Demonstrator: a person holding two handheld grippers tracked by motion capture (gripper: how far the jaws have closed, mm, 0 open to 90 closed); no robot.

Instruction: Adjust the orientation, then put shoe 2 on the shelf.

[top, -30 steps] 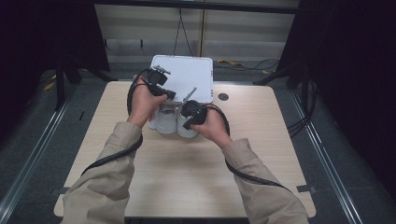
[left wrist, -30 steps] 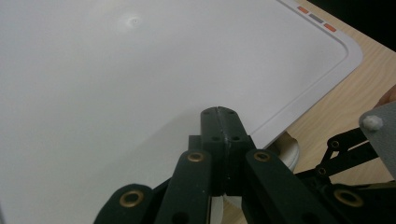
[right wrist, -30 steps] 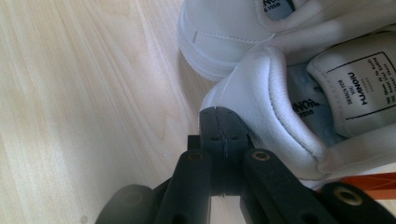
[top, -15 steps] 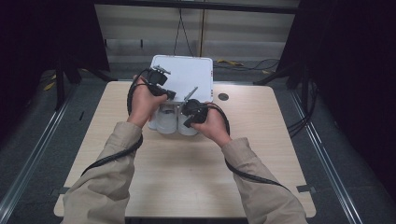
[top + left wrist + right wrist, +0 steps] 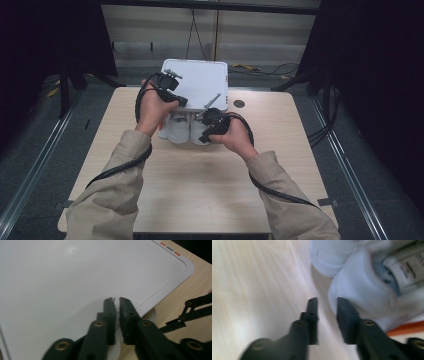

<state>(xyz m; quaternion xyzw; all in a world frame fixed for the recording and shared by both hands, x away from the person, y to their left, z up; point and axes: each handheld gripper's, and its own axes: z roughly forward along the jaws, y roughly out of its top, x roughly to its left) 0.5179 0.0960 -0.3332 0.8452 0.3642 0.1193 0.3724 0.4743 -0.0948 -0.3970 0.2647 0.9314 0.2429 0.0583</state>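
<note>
So here's where we're at: the white bottles are huddled together on the table, right up against the front edge of the white box, with something orange tucked in beside them, no idea what it is. The right gripper has just been opening its jaws. They stand a little apart with nothing between them, hovering over the bare wood, with the nearest ribbed cap just beside one jaw. The left gripper has just cracked open too, only a thin slit with nothing in it, and it's parked over the box's smooth lid near the edge. As for handling, we reckon these bottles are light plastic: stiff enough at the cap, maybe a bit squashy in the body, and easy to knock over since they're packed so tight. We'd go for the ribbed cap or the neck just under it, because the ridges should give the pads some bite. The glossy label area looks slippery. The box looks rigid and slick, so there's not much to pinch there except the rim.
</note>
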